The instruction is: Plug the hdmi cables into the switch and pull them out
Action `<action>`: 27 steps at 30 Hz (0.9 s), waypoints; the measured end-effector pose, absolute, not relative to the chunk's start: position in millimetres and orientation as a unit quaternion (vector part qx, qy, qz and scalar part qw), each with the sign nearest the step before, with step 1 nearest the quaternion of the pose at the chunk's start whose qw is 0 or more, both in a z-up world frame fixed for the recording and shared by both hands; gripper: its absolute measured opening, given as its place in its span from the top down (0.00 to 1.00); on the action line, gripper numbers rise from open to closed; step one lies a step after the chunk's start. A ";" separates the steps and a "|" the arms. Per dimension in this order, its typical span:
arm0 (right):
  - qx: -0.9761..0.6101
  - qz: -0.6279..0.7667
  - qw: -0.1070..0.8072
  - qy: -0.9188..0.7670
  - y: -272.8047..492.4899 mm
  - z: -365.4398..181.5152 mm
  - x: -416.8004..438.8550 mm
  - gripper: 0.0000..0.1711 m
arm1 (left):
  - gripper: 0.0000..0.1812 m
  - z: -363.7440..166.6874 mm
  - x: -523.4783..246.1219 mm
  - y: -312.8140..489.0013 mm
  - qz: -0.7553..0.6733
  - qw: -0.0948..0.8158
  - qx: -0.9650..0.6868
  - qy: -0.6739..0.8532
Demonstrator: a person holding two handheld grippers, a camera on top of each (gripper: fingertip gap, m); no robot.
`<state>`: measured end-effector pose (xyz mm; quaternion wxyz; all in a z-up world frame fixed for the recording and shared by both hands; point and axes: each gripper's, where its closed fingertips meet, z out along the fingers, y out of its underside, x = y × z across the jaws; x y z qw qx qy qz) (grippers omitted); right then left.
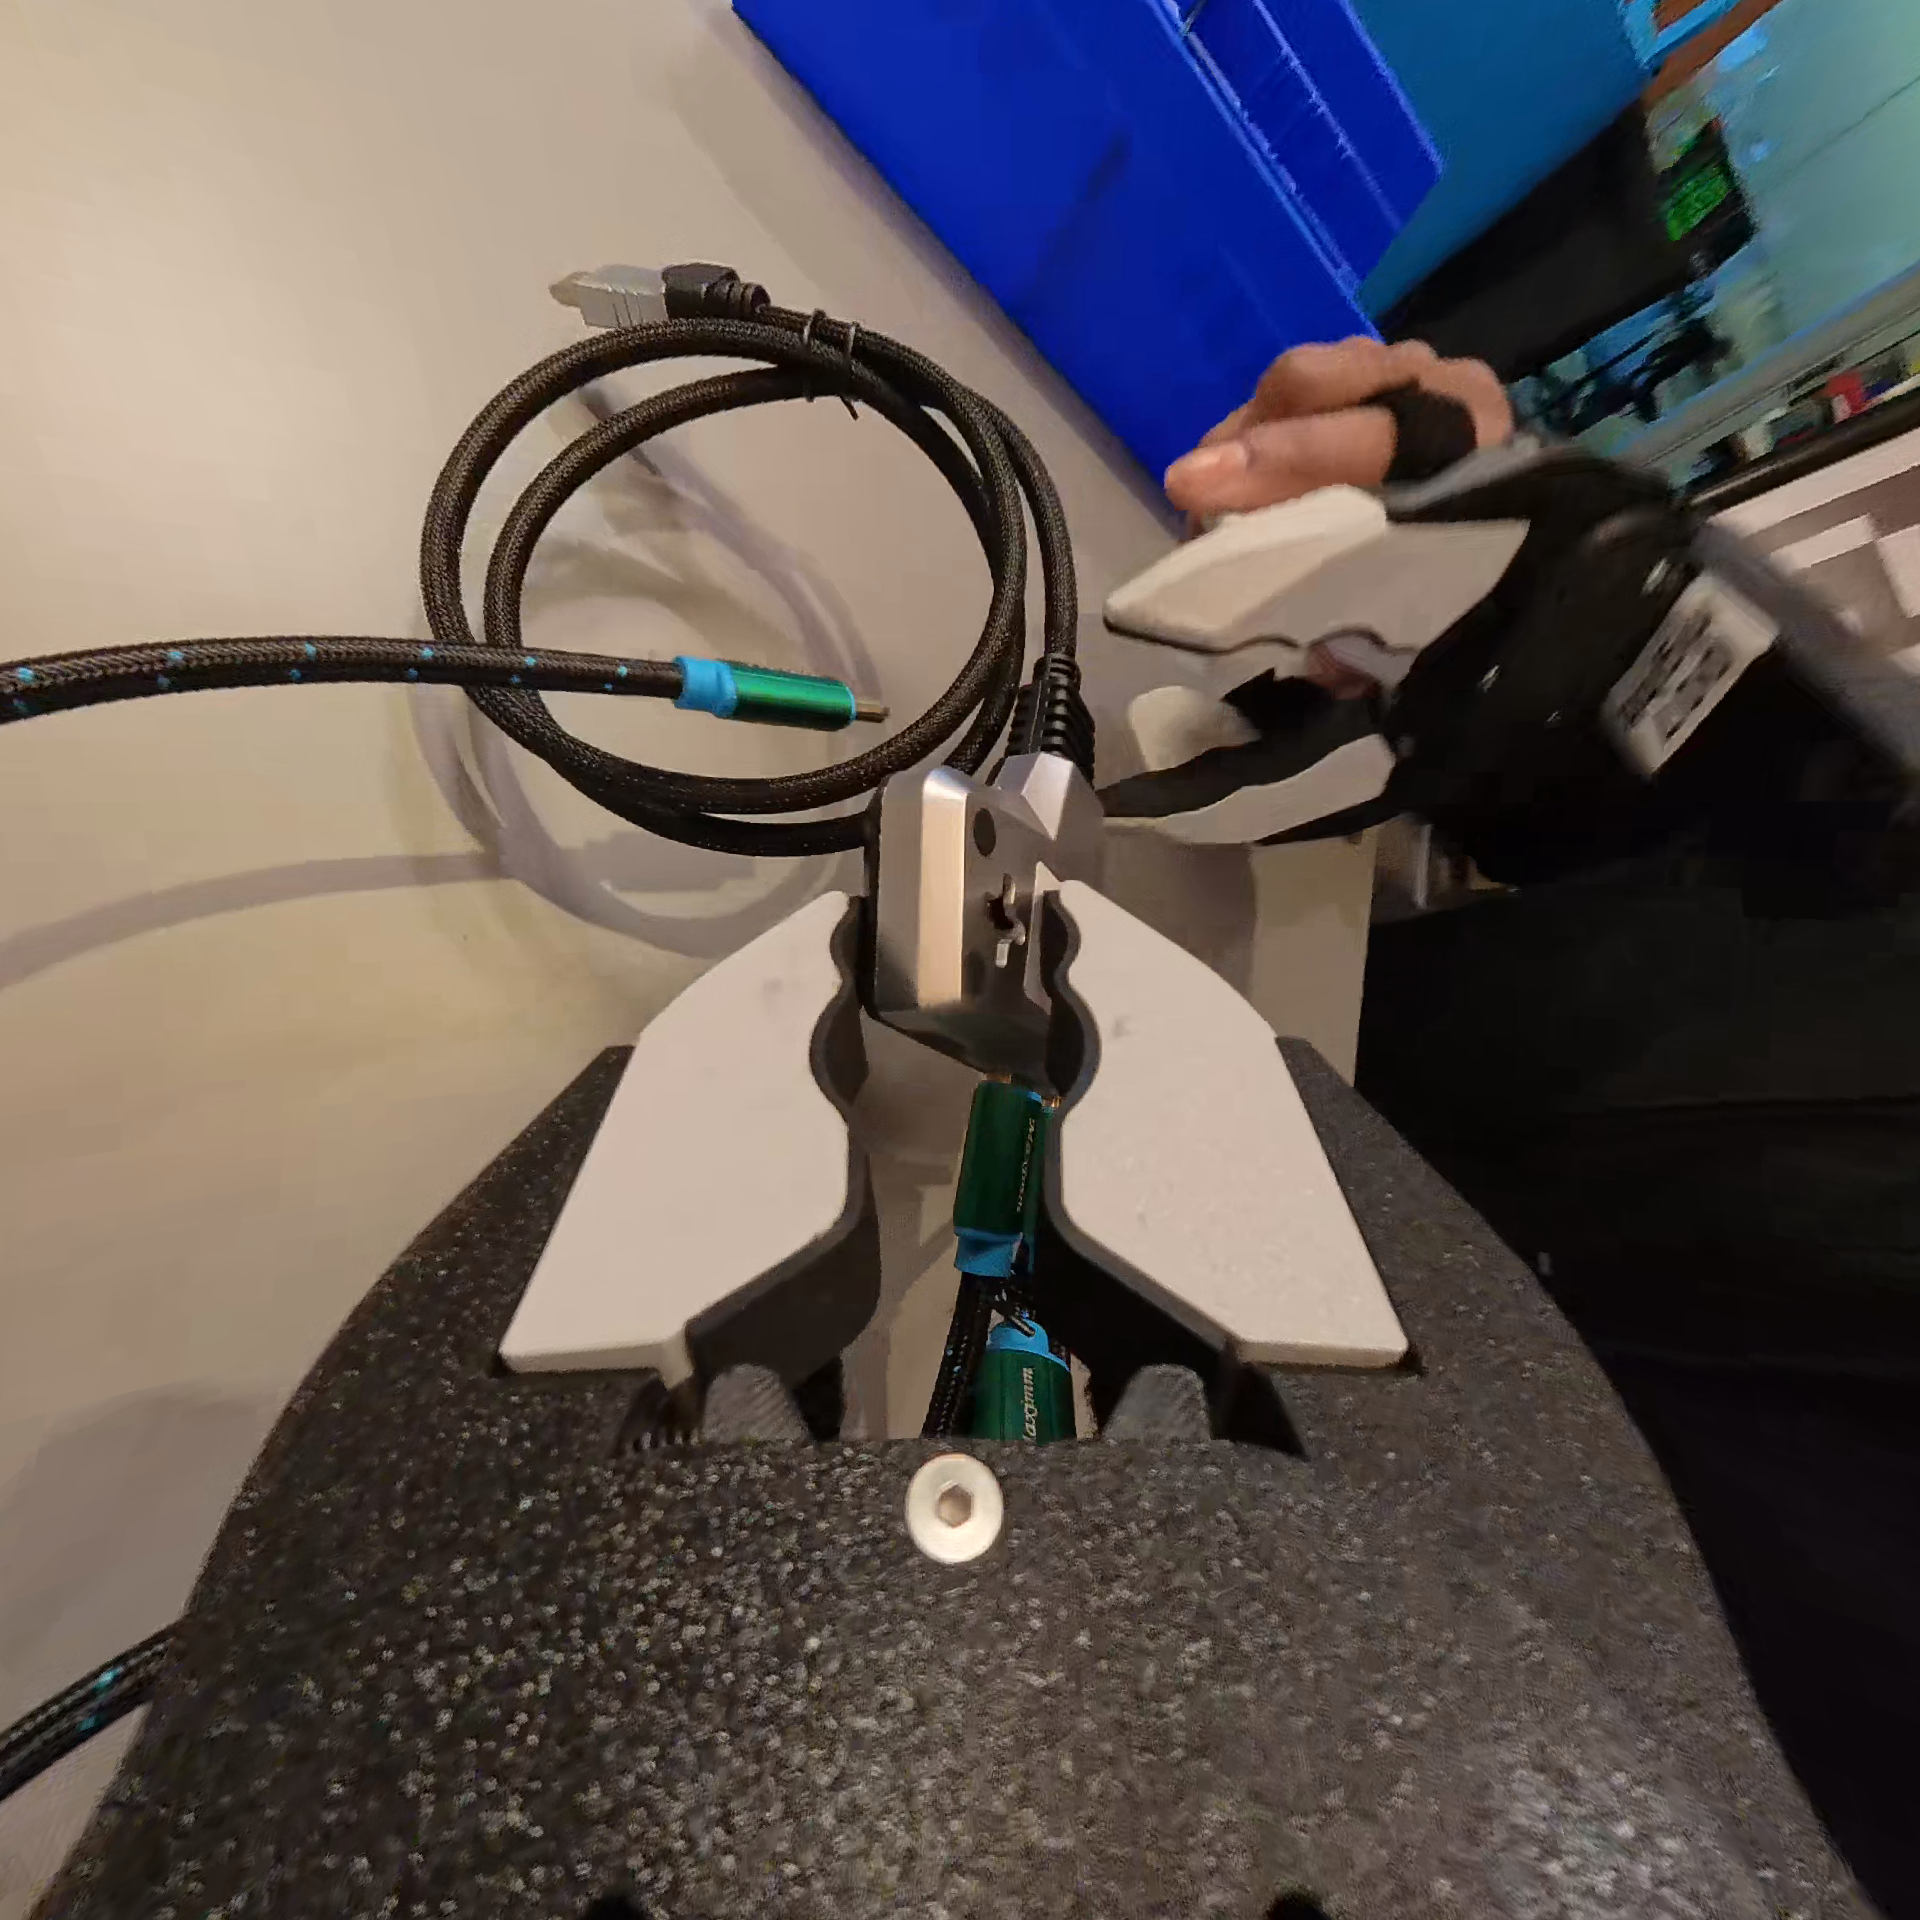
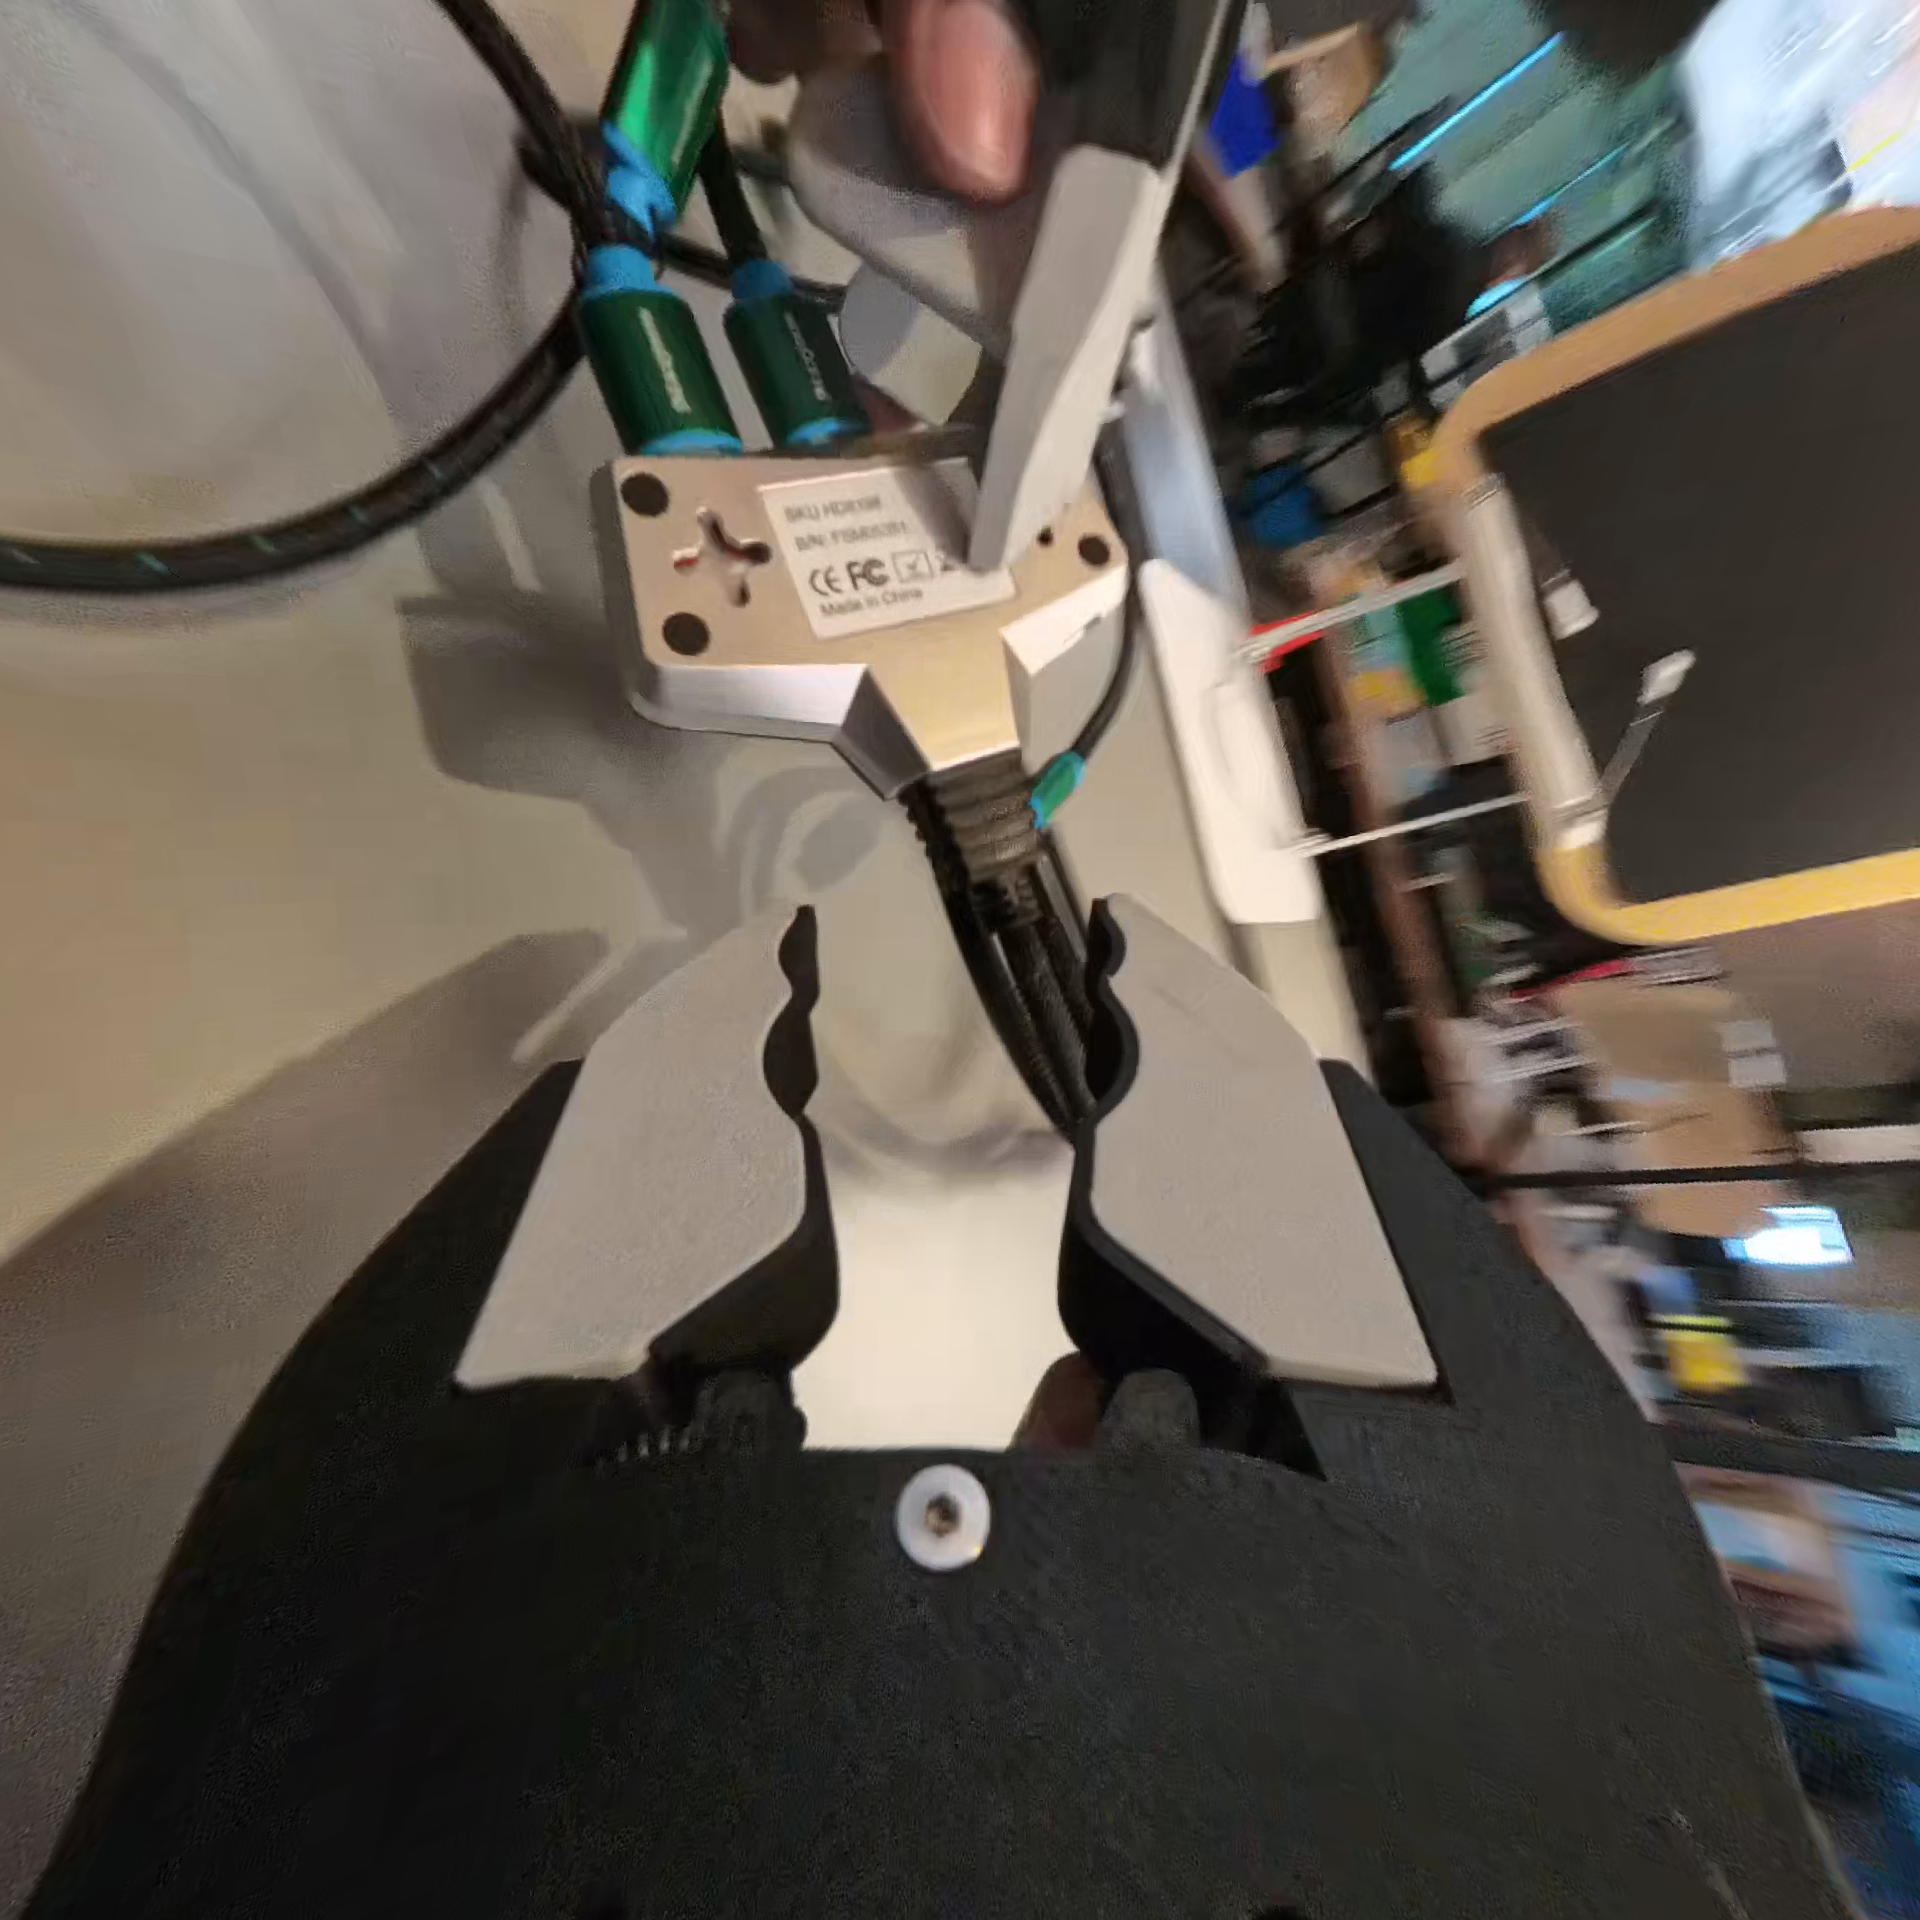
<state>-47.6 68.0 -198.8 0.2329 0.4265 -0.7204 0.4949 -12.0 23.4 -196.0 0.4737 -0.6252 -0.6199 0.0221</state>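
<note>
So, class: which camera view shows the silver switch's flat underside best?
The right wrist view: the switch shows its whole flat face there, sticker and mounting slot included. The left wrist view shows the switch edge-on, clamped in the left gripper.

We see the silver switch [image 2: 831, 623] held up off the pale surface, its labelled underside facing the right wrist view. Two green-shelled HDMI plugs [image 2: 665, 390] sit side by side in its ports. Its own black braided lead [image 1: 727, 582] lies coiled behind it, and a third green plug [image 1: 774, 698] lies loose there, unplugged.
</note>
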 end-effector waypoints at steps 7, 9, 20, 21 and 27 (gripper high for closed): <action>0.362 0.457 -0.020 -0.812 66.9 -165.9 -35.2 0.68 | 0.82 -179.8 -7.9 25.9 0.089 0.415 -0.701 -0.573; 0.382 0.430 -0.054 -0.816 64.1 -161.0 -24.8 0.67 | 0.82 -174.2 -6.5 29.3 0.104 0.399 -0.720 -0.558; 0.414 0.345 -0.185 -0.822 50.6 -174.6 16.0 0.74 | 0.82 -155.3 6.3 48.4 0.170 0.307 -0.803 -0.481; 0.414 0.342 -0.195 -0.821 51.4 -176.4 19.3 0.74 | 0.82 -155.2 7.0 49.3 0.174 0.298 -0.810 -0.474; 0.402 0.338 -0.203 -0.826 50.7 -185.9 24.8 0.74 | 0.82 -160.4 7.4 50.4 0.171 0.283 -0.824 -0.461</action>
